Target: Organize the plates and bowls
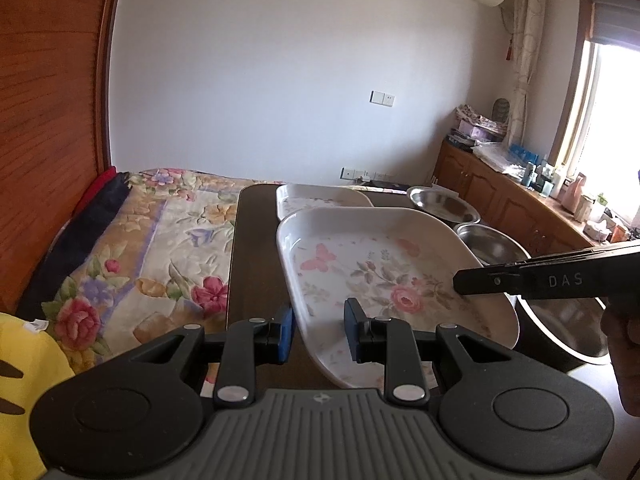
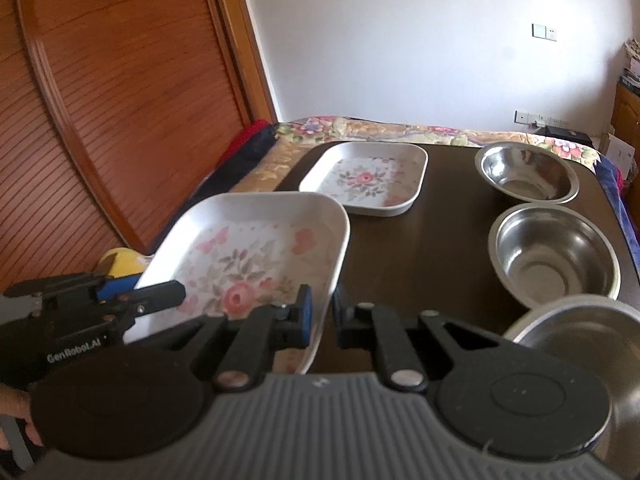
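Gripping near floral plate (image 2: 256, 256) at opposite rims: left tongs (image 1: 318, 330), right tongs (image 2: 322, 316). Count: two plates, three steel bowls on worktop (image 2: 432, 240).

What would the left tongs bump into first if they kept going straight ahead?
Probably the near floral plate. Its rim already sits between the left tongs, whose fingers straddle it. Going on, they'd slide further onto that plate; depth beyond is unclear.

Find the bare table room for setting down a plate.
Bare dark table runs between the far plate and the two steel bowls. The right side is crowded with bowls; the near plate fills the near left.
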The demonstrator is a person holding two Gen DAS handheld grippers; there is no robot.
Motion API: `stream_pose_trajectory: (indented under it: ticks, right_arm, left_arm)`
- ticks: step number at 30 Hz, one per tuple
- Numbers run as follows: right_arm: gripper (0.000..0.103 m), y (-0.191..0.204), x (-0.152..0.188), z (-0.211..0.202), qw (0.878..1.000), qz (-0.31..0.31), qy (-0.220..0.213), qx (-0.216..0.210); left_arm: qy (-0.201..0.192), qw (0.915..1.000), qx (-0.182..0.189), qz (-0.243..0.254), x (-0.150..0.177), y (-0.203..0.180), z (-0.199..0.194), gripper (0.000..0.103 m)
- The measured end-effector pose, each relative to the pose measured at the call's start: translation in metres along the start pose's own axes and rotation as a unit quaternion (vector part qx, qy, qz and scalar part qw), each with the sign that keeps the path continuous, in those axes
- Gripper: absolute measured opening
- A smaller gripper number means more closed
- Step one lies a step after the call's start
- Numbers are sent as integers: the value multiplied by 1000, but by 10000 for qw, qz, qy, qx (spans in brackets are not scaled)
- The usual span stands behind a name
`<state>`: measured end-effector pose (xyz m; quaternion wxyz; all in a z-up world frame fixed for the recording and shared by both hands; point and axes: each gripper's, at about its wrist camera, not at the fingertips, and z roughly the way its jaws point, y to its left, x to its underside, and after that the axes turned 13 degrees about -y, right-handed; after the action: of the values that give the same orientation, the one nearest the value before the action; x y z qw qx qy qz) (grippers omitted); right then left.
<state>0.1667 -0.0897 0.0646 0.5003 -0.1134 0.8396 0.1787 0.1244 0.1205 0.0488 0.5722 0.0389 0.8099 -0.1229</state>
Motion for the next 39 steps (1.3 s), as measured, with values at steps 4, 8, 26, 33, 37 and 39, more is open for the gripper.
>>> stream_pose_trajectory:
  ticks: [4, 8, 26, 33, 37, 39]
  right_arm:
    - [13, 3, 6, -19, 9999, 11, -90, -111]
    - [13, 5, 15, -36, 9997, 23, -135, -201]
    - [13, 9, 68, -97, 9982, 28, -180, -567]
    - [13, 13, 88, -105, 9975, -124, -147, -683]
    - [13, 16, 95, -108, 9970, -193, -129, -735]
    - [13, 17, 98, -110, 9969, -246, -131, -740]
  left_arm:
    - [-61, 10000, -12, 76, 3, -9, -19, 57]
    - [-91, 9998, -8, 178, 9, -17, -35, 56]
    - [-288, 9992, 143, 216, 59, -37, -102, 57]
    - [-285, 9993, 98, 201, 74, -40, -112, 57]
    - [-262, 9995, 94, 134, 82, -39, -114, 57]
    - [-227, 9996, 117, 96, 84, -38, -113, 57]
